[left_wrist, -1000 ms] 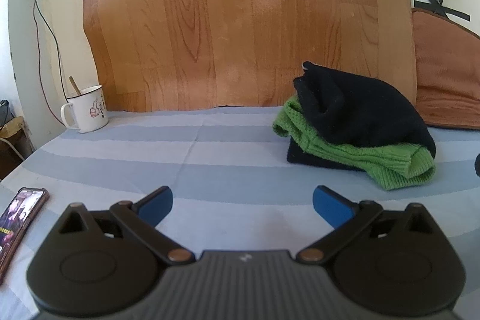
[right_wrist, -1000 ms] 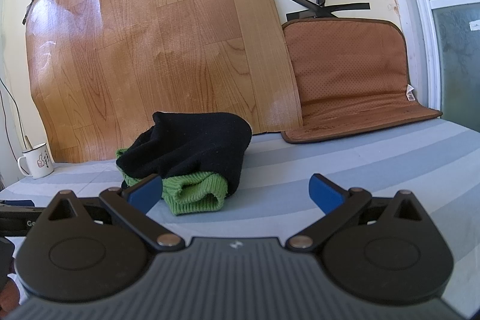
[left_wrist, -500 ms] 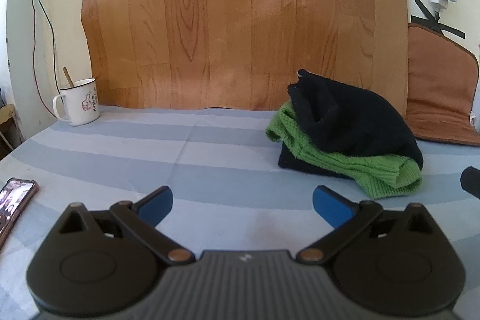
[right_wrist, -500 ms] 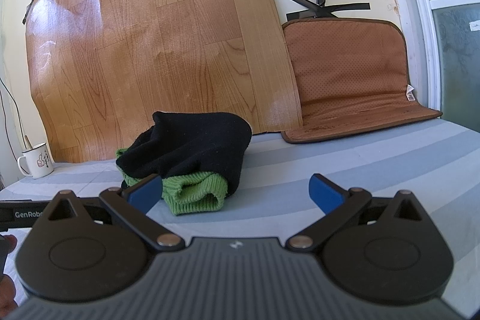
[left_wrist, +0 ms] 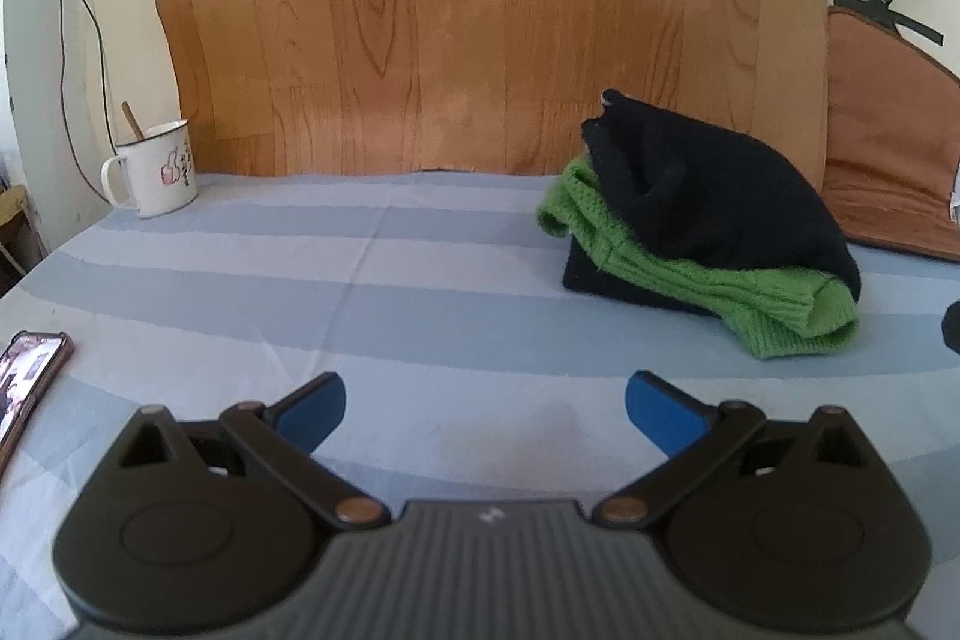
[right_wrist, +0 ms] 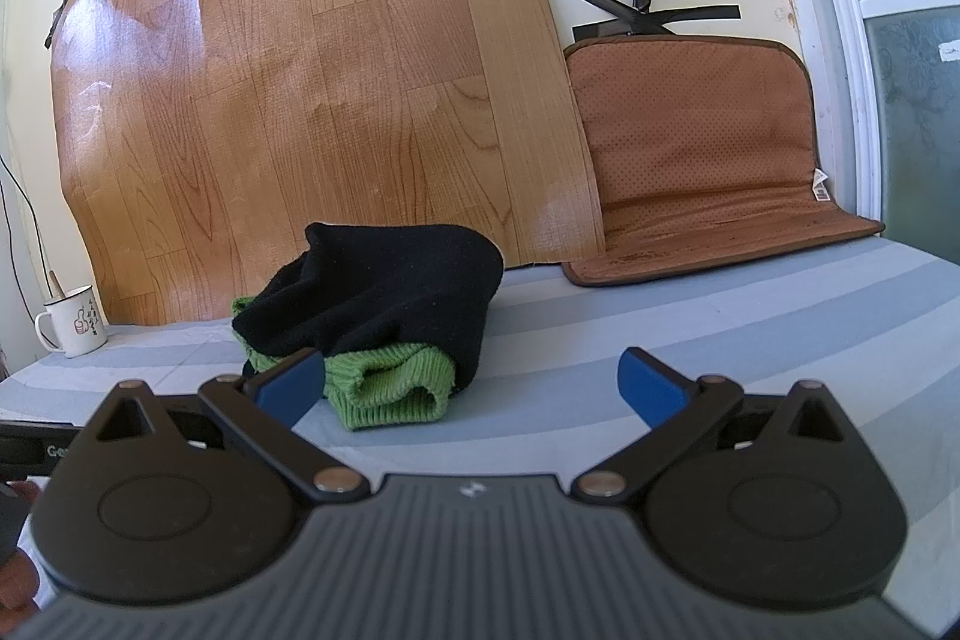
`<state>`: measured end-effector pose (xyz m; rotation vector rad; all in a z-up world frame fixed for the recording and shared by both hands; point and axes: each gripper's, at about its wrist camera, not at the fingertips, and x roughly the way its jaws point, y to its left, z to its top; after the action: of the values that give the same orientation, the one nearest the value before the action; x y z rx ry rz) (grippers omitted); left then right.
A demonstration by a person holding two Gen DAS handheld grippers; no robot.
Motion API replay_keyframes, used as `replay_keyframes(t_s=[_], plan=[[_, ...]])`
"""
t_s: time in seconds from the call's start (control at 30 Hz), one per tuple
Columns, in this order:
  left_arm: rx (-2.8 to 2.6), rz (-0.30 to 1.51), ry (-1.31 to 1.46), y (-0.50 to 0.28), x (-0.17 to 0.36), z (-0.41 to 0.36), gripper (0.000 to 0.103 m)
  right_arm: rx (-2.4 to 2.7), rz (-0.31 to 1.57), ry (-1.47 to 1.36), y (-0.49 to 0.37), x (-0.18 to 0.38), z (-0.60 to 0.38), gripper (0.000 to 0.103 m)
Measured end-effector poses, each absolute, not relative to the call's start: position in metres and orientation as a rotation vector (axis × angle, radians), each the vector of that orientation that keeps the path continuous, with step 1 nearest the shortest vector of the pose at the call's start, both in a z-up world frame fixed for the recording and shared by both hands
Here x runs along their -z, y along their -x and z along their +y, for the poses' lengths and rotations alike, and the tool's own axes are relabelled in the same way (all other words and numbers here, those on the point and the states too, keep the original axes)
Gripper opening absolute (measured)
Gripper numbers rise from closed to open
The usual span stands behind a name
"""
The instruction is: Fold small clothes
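A wood-grain sheet backs the striped table, with a brown mat leaning beside it. A pile of clothes sits toward the table's right: a black garment draped over a green knit. The left gripper and right gripper both hover with jaws spread, holding nothing. A white mug stands far left; a phone lies nearer.

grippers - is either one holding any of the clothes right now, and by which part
Nothing is held. The left gripper and right gripper are both open and empty, short of the black garment and green knit.
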<state>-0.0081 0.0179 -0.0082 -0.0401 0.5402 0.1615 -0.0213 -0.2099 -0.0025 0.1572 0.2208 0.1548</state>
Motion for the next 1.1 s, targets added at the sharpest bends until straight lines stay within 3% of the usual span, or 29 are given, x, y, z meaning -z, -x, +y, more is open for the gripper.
replay_keyframes(t_s=[1.1], plan=[[-0.201,0.585,0.029,0.005,0.0133,0.0202,0.103,-0.153,0.225,-0.158,0.0243,0.0031,-0.2099,0.103]])
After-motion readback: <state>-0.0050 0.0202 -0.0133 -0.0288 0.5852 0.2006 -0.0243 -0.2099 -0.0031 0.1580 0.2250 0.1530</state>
